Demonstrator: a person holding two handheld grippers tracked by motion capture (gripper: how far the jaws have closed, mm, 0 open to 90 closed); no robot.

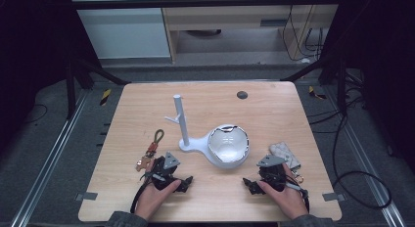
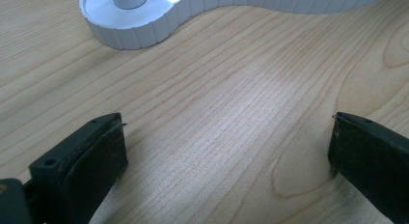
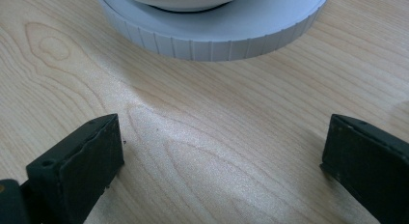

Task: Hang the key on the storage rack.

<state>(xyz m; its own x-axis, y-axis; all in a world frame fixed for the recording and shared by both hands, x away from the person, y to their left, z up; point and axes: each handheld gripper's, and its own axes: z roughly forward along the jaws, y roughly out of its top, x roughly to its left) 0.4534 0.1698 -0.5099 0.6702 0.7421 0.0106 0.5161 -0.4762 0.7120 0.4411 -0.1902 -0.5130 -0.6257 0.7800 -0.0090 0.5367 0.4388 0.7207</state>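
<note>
A white stand (image 1: 180, 120) with a tall post and short side pegs rises from the middle of the wooden table (image 1: 274, 109). Its ribbed base runs into a round white bowl (image 1: 228, 146). My left gripper (image 1: 184, 183) lies on the table at the front left, jaws wide open on bare wood. In the left gripper view (image 2: 226, 142) the ribbed foot of the stand (image 2: 140, 28) is just ahead. My right gripper (image 1: 249, 184) rests at the front right, also open and holding nothing. In the right gripper view (image 3: 222, 147) the round ribbed base (image 3: 217, 38) lies close in front.
A key strap with a brown loop and metal clips (image 1: 150, 152) lies left of the stand, beside my left hand. A patterned pouch (image 1: 286, 154) sits behind my right gripper. A small dark disc (image 1: 242, 94) is near the table's far edge.
</note>
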